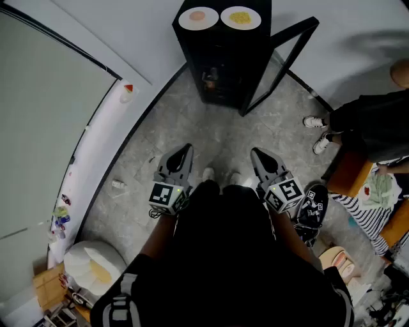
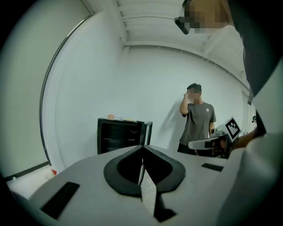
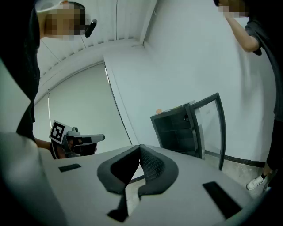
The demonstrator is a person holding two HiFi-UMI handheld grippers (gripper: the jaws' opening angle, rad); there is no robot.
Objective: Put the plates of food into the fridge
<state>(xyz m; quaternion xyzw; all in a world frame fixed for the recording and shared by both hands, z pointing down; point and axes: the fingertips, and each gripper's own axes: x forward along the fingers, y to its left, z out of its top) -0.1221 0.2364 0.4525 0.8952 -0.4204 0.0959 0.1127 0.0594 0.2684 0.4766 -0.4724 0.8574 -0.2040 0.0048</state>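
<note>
A small black fridge (image 1: 223, 51) stands ahead against the wall, its glass door (image 1: 278, 64) swung open to the right. Two white plates rest on its top: one with pinkish food (image 1: 198, 18), one with yellow food (image 1: 241, 18). My left gripper (image 1: 184, 152) and right gripper (image 1: 258, 156) hang side by side near my body, well short of the fridge. Both are shut and hold nothing. The fridge (image 2: 120, 136) shows in the left gripper view, and the fridge (image 3: 177, 130) with its door (image 3: 208, 128) in the right gripper view.
A person in a dark shirt (image 2: 198, 121) stands to the right of the fridge; their white shoes (image 1: 317, 133) are on the grey floor. A white wall and window ledge (image 1: 96, 166) run along the left. Clutter, a stool (image 1: 92, 265) and shoes (image 1: 314, 211) lie near my feet.
</note>
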